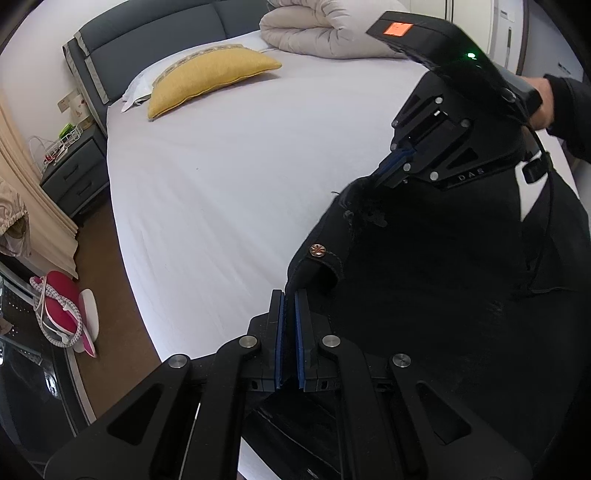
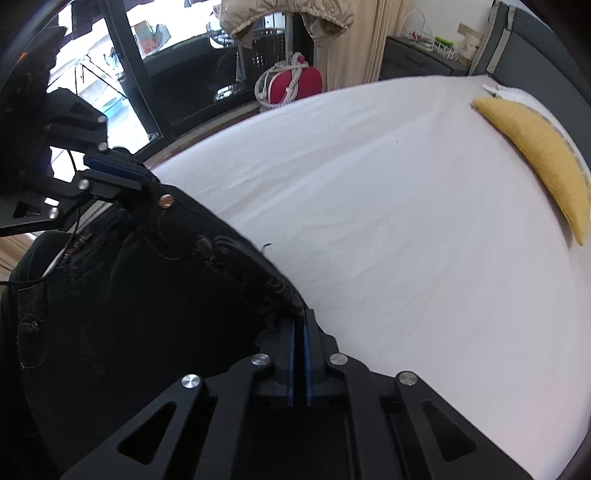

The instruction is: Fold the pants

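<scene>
Black pants [image 1: 424,277] hang bunched over the near right part of the white bed [image 1: 221,184]. Their waistband, with a copper button [image 1: 317,250], runs between my two grippers. At the bottom of the left wrist view, my left gripper [image 1: 289,293] is shut on the waistband end just below the button. My right gripper [image 1: 376,179], held by a hand [image 1: 543,103], is shut on the waistband farther along. In the right wrist view the right gripper [image 2: 300,314] pinches the frayed waistband edge of the pants [image 2: 129,295]. The left gripper [image 2: 146,179] holds the fabric beside the button [image 2: 166,200].
A yellow pillow [image 1: 210,77] lies near the grey headboard [image 1: 147,33], and a rolled beige duvet [image 1: 325,29] sits at the bed's far side. A grey nightstand [image 1: 74,173] and a red item with a cord [image 1: 62,302] stand on the floor to the left.
</scene>
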Available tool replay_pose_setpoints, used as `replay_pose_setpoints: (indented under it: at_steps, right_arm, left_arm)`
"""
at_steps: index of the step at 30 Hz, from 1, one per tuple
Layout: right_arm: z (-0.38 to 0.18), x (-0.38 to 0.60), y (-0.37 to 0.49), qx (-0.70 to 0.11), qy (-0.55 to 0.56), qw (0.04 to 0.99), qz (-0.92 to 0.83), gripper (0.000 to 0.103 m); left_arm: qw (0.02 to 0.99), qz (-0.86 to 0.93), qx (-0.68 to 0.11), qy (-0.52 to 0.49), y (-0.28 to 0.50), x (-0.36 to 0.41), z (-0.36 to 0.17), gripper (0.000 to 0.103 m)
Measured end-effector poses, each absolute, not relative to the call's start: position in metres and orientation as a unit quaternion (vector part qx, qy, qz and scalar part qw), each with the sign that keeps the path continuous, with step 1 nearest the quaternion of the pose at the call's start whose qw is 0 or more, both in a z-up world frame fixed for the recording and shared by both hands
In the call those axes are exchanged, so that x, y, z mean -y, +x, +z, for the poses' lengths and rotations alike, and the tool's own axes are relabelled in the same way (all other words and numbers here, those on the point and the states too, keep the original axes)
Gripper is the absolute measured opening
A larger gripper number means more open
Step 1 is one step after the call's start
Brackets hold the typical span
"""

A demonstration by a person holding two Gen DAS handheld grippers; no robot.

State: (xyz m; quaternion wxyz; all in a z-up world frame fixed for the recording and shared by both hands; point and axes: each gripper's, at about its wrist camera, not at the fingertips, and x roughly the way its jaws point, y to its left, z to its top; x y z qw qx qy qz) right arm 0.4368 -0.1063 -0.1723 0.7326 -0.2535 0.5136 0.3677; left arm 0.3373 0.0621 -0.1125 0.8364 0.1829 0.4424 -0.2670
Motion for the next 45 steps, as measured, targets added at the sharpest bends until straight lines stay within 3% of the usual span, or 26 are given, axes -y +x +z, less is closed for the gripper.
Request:
replay_pose_setpoints:
  at_steps: [14,29,45]
  right_arm:
    - [-0.148,0.091,0.322,-0.48,-0.243,0.744,0.396,0.005]
    - [-0.17,0.084,0.125,-0.396,-0.488,0.707,0.326,0.005]
    - [-0.189,0.048,0.043,-0.362,-0.563,0.671,0.318,0.005]
  left_arm:
    - [0.825,-0.295,-0.444,0.19,0.24,-0.055,-0.097,0.004]
    - [0.775,-0.338,-0.461,0.269,0.083,-0.022,-0.142,0.004]
    - [0.756,-0.362,-0.461,0.292,-0.015,-0.038,-0.141,0.004]
